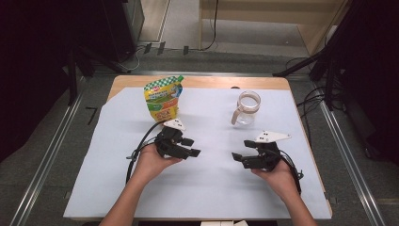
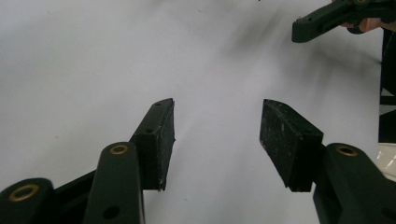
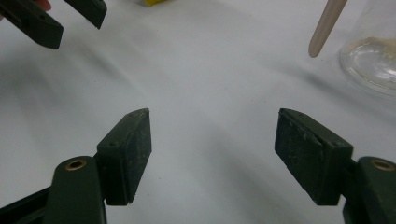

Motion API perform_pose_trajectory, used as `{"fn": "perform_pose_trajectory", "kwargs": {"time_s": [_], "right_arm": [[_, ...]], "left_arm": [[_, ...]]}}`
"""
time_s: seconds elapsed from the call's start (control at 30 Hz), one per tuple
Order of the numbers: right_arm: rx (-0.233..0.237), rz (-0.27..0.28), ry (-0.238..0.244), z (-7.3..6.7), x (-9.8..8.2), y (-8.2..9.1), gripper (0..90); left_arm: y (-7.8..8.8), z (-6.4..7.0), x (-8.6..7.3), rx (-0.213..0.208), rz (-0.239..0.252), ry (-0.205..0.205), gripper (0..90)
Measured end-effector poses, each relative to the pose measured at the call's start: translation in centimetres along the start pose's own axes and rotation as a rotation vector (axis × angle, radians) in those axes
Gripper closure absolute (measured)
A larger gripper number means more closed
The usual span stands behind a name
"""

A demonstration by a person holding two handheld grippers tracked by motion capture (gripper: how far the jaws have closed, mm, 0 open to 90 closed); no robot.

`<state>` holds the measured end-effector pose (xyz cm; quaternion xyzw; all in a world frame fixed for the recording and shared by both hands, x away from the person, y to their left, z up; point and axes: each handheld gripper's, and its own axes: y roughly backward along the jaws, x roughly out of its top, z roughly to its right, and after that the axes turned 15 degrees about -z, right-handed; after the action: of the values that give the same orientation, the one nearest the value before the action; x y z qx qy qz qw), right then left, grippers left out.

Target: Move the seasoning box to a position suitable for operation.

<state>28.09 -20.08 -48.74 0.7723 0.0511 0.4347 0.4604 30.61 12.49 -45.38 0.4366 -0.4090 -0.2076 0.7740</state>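
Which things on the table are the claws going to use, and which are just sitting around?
Likely for the job:
- yellow and green pouch, nearest the left claw
- glass jug, nearest the right claw
Both claws are open and hold nothing.

Just around:
- white sheet covering the table
- black cables on the floor

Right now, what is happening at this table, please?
A person holds a gripper in each hand above the white sheet. Both the left gripper and the right gripper are open and hold nothing. A yellow-green spout pouch stands behind the left one, and a glass pitcher behind the right; both are untouched.
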Motion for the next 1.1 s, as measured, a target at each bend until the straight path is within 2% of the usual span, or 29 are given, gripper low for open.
{"fn": "perform_pose_trajectory", "kwargs": {"time_s": [0.07, 0.1, 0.17, 0.23, 0.4, 0.73, 0.87, 0.93, 1.1], "right_arm": [[-0.001, 0.003, -0.008, 0.09, 0.05, 0.09, 30.8], [-0.005, 0.012, -0.012, 0.14, 0.06, 0.16, 31.6], [-0.004, 0.013, -0.012, 0.16, 0.05, 0.19, 34.2], [0.013, 0.005, -0.006, 0.25, 0.06, 0.11, 35.9], [0.008, -0.012, 0.006, 0.07, 0.04, -0.13, 35.6], [0.002, -0.002, -0.002, 0.17, 0.11, -0.08, 36.1], [0.005, -0.017, -0.026, 0.23, 0.09, -0.08, 37.7], [0.005, -0.019, -0.024, 0.26, 0.09, -0.09, 37.7], [-0.008, -0.023, 0.008, -0.04, 0.16, -0.13, 37.8]], "left_arm": [[-0.16, 0.04, -0.36, -0.018, 0.013, -0.003, 45.8], [-0.19, 0.21, -0.50, 0.000, 0.006, -0.018, 45.6], [-0.11, 0.30, -0.59, 0.003, 0.013, -0.030, 44.8], [0.01, 0.33, -0.61, 0.006, 0.020, -0.028, 44.6], [0.23, 0.34, -0.76, 0.004, 0.031, -0.031, 44.2], [0.56, 0.01, -0.92, 0.008, 0.037, -0.013, 42.9], [0.57, -0.25, -0.92, -0.008, 0.033, 0.022, 41.8], [0.58, -0.34, -0.94, -0.017, 0.035, 0.037, 42.0], [0.65, -0.23, -1.07, -0.003, 0.029, 0.018, 41.9]]}}
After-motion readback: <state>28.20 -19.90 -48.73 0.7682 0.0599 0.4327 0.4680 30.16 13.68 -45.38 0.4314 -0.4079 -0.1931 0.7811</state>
